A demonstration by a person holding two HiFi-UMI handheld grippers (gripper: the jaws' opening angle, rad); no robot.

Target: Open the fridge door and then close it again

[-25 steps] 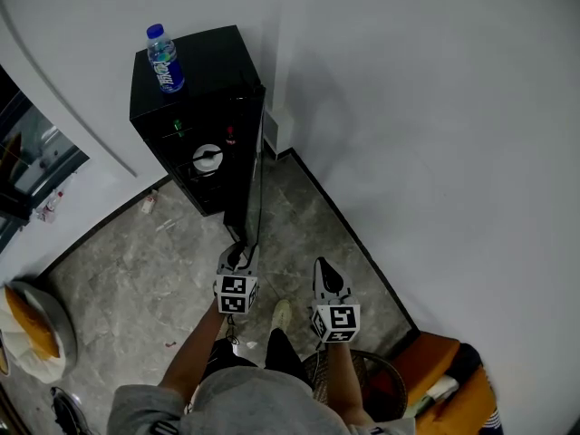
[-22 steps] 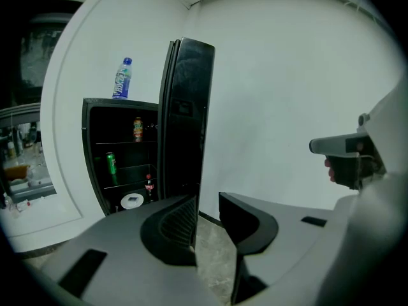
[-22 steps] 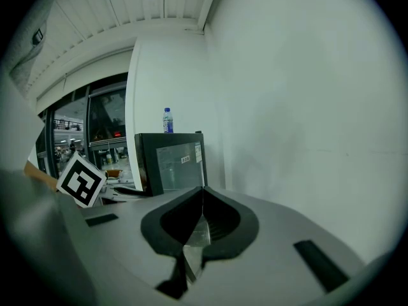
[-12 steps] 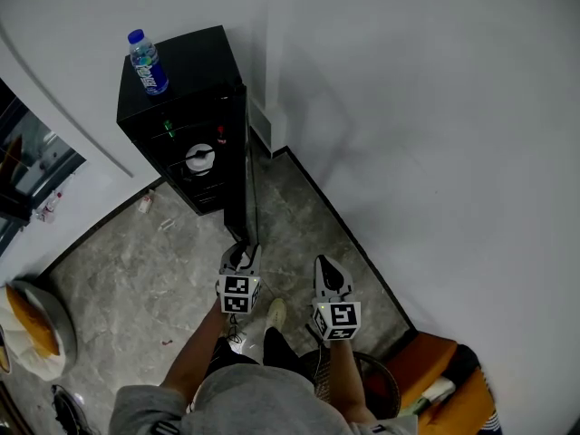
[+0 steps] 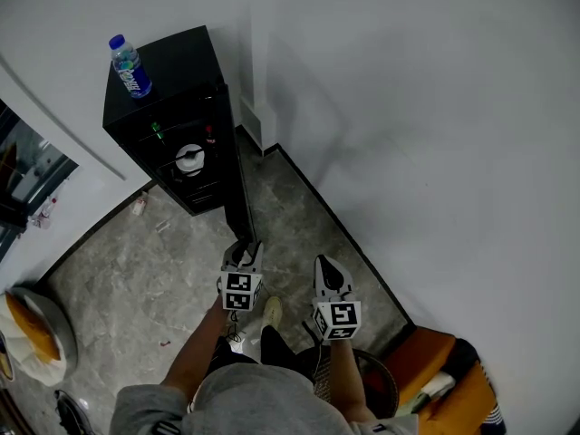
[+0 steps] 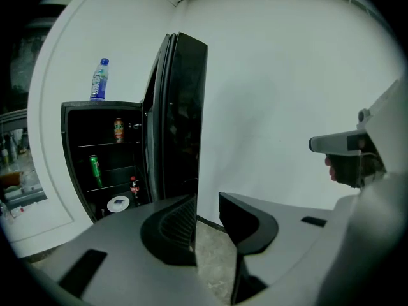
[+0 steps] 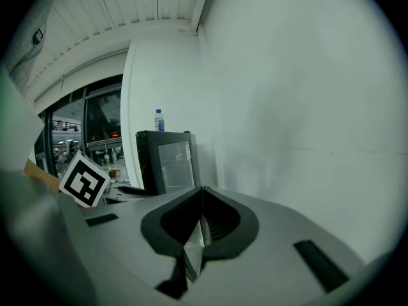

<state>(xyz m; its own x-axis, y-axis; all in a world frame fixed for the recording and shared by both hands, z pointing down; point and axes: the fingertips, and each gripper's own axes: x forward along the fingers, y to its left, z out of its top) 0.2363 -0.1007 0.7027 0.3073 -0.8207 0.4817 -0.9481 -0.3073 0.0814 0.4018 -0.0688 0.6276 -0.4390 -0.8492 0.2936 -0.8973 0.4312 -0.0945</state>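
White walls (image 5: 435, 125) meeting in a corner, grey marbled floor (image 5: 154, 261) below. Tucked into that corner, a black mini fridge (image 5: 177, 66), with a water bottle (image 5: 130, 66) upright on its top. Well out from the cabinet and towards the person, the fridge door (image 6: 183, 107), shelves laid bare behind it: an orange can (image 6: 118, 130), a green can (image 6: 95, 169), a small dark bottle (image 6: 134, 187), a white disc (image 6: 118, 203) at the bottom.

At the door's free edge, the left gripper (image 6: 207, 206), jaws partway apart. Edge lined up with the inner face of one jaw, with a strip of wall and floor showing between it and the other, so no clamp to be seen. Beside it and apart from the door, the right gripper (image 7: 203, 195), jaws pressed together on nothing, idle near the wall.

Judged from the lie of things: opening as good as done, perhaps a little more swing to go. Closing not yet begun, with the door to be pushed back flush to the cabinet.
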